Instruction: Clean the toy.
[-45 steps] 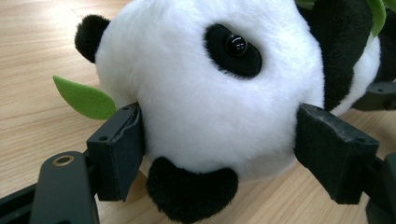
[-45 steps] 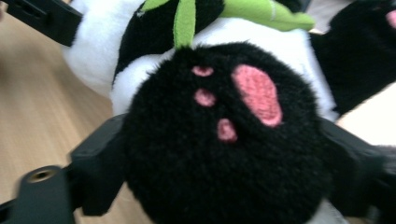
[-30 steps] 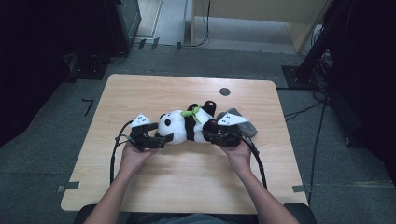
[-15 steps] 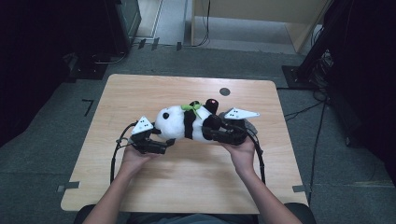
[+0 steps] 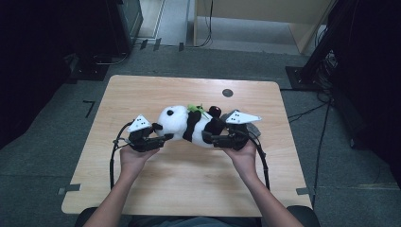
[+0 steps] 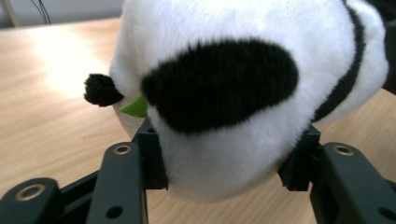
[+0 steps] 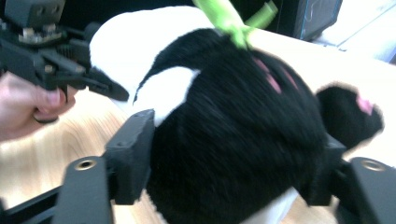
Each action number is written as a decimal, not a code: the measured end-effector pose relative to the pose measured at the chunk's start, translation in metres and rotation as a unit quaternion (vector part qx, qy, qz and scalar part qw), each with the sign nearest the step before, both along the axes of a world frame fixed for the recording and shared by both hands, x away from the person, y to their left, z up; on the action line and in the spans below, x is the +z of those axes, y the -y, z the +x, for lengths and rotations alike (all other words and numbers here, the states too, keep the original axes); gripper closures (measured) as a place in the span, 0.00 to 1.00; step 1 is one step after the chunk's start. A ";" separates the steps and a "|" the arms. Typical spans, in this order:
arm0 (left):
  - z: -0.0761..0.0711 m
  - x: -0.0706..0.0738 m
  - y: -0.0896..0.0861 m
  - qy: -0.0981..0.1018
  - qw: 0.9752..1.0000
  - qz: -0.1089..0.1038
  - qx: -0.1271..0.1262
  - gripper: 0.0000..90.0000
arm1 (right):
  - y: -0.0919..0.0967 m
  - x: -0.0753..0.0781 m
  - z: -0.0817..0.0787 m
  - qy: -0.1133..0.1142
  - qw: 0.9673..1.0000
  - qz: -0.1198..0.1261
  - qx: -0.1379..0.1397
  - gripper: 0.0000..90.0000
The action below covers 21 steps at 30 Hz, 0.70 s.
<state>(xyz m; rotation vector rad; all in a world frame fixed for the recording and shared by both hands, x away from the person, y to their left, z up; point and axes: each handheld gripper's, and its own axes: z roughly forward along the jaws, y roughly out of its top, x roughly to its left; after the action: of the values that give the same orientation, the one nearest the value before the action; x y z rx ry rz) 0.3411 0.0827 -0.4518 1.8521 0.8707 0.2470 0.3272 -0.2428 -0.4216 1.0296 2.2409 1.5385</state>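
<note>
Here, one plush panda [image 5: 189,125] lies stretched sideways near the middle of the wooden tabletop [image 5: 189,189], held from both ends by two sets of tongs. The left tongs [image 5: 163,138] clamp the white head end; in the left gripper view the black jaws press into the fur on both sides of the head, beside a black eye patch [image 6: 219,81], with a small black ear [image 6: 100,89] showing to the left. The right tongs [image 5: 208,138] grip the black rear of the body, and in the right gripper view the jaws are sunk into dark fur on either side. One green ribbon [image 5: 195,109] sits on top of the toy. Each of the two hands, the left hand [image 5: 135,158] and the right hand [image 5: 243,153], holds its tool from below. A single dark round spot [image 5: 227,92] marks the far part of the tabletop, well apart from the toy. Two pieces of tape [image 5: 68,190] show at the near corners.
</note>
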 end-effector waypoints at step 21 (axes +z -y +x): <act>-0.003 0.017 0.000 -0.099 0.994 -0.051 -0.003 0.51 | -0.013 -0.020 -0.007 0.092 0.995 -0.037 0.018 0.02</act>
<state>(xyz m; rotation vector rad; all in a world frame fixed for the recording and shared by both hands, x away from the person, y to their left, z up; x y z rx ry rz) 0.3377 0.0824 -0.4347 1.8034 0.9953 0.0140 0.3199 -0.2296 -0.4416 0.7966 2.1836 1.4861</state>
